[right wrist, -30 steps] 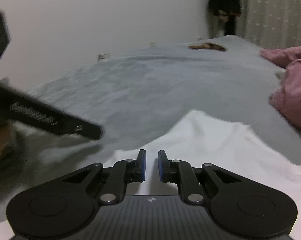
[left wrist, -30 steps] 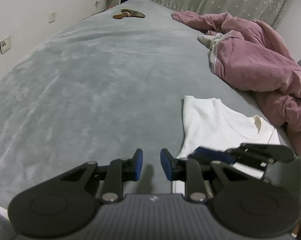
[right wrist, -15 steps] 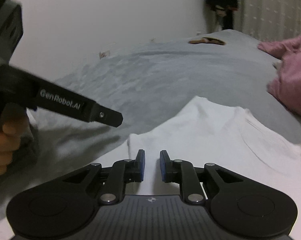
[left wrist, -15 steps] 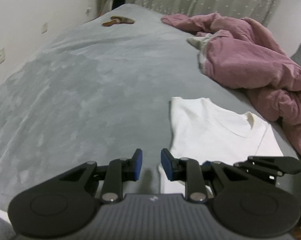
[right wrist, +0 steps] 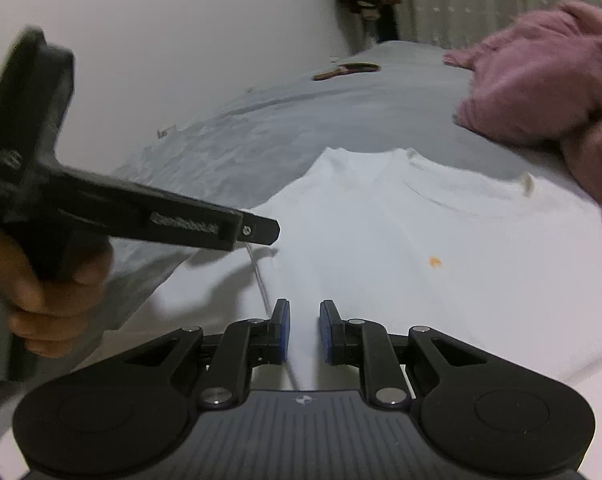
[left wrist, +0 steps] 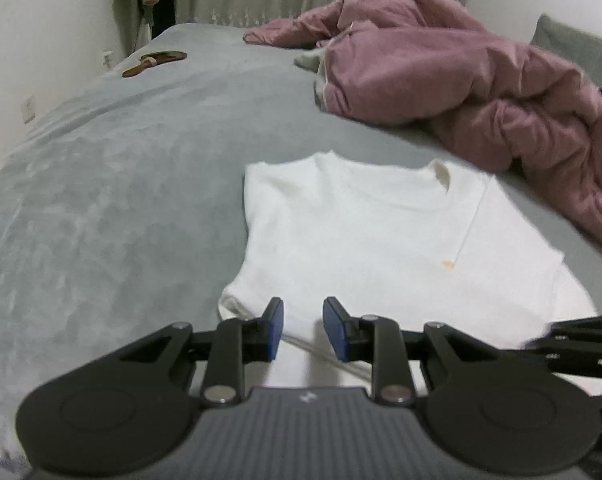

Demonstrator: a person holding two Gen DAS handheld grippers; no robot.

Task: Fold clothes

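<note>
— What's at the far left?

— In the right wrist view, a person's hand (right wrist: 41,280) wraps the handle of the left gripper (right wrist: 257,232), whose dark body reaches in from the left, its tip over the near left edge of the white T-shirt (right wrist: 441,248). From this side I cannot tell whether it touches the cloth.

— And its jaws?

— The left wrist view shows the left gripper (left wrist: 301,328) with its blue-padded fingers (left wrist: 275,330) parted by a modest gap and nothing between them. Behind the gap lies the shirt's near left corner.

— Where is the shirt?

— Spread flat on the grey bedspread (left wrist: 113,184), neckline away from the cameras, a small orange spot (left wrist: 447,265) right of centre. It lies directly ahead of both grippers.

— Moving rightward?

— The right gripper (right wrist: 304,330) is also parted, holding nothing, the shirt's white cloth under and ahead of its fingers. In the left wrist view its dark linkage shows blurred at the right edge.

— Further right?

— A crumpled pink quilt (left wrist: 461,92) is heaped on the bed beyond the shirt, apart from it. A brown paddle-shaped thing (left wrist: 155,62) lies far back on the left near the wall.
</note>
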